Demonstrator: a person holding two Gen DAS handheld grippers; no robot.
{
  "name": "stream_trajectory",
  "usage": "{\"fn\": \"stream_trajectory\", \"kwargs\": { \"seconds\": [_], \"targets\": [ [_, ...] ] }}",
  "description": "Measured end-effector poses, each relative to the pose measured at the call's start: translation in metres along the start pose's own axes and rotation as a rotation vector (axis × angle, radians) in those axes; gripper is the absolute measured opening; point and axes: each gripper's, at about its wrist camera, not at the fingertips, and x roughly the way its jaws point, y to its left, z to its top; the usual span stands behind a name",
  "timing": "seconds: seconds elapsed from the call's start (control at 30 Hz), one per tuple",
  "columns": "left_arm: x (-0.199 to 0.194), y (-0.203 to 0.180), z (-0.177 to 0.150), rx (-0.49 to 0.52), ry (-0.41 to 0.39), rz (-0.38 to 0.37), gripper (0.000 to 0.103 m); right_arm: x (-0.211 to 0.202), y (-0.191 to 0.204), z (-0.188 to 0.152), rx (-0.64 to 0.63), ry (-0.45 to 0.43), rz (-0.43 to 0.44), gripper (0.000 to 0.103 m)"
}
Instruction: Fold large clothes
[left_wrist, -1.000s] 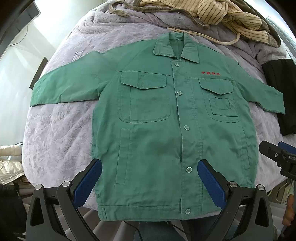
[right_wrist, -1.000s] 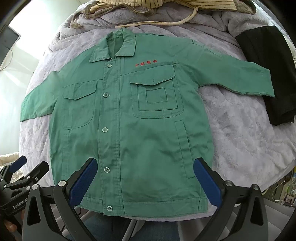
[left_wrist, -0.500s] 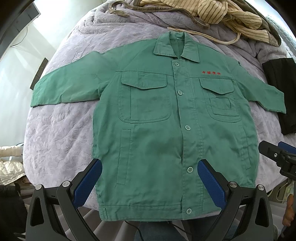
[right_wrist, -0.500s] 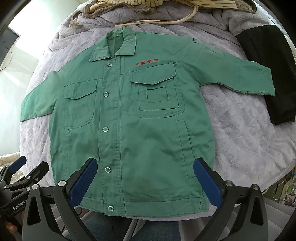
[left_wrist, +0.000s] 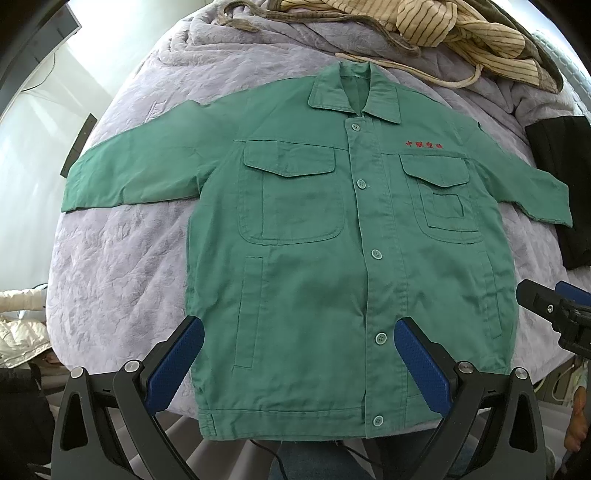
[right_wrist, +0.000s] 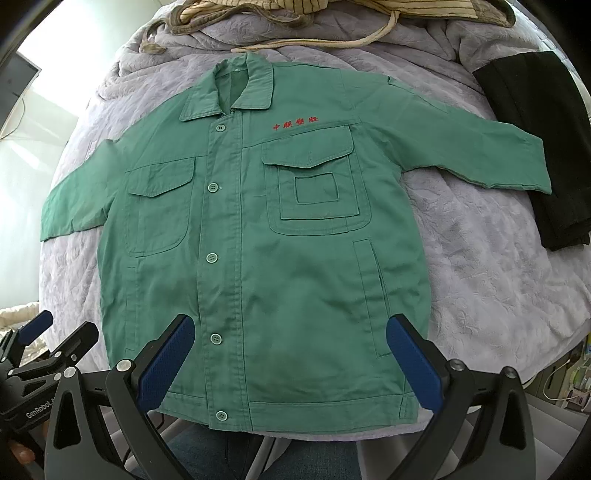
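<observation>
On the bed, over a lavender quilted bedspread (left_wrist: 110, 258), your green button-front work jacket (left_wrist: 332, 258) lies flat and face up, buttoned down the front, collar toward the far side and hem toward you at the near edge. Both sleeves are spread out to the sides. Red embroidered characters (right_wrist: 295, 124) sit above the chest pocket that carries stitched concentric rectangles; the other chest pocket is plain with a flap. Slit pockets run down either side of the lower front.

Your left gripper (left_wrist: 295, 363) hovers above the hem region, its blue-padded fingers (left_wrist: 173, 363) spread wide apart and holding nothing. From this view the pads frame the lower left half of the jacket and the button placket. Your right gripper (right_wrist: 291, 360) is likewise wide open and empty, its blue pads (right_wrist: 413, 365) framing the lower front from the placket to the side seam. Each gripper shows at the edge of the other's view, off the jacket's hem corners.

Beyond the collar lies a heap of cream striped fabric (left_wrist: 461, 29) with a cord trailing across the bedspread. A folded black garment (right_wrist: 535, 147) rests at the bed's right side, with the jacket's right-hand cuff just beside or overlapping its edge; contact cannot be confirmed.
</observation>
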Motion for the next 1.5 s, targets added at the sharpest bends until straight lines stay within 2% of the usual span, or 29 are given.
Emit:
{"fn": "stream_trajectory", "kwargs": {
  "seconds": [1.5],
  "targets": [
    [-0.0007,0.0024,-0.0043,-0.004,0.004,0.007,0.103,0.0019,0.009,-0.0033,-0.004,0.012,0.008,0.103]
  ]
}}
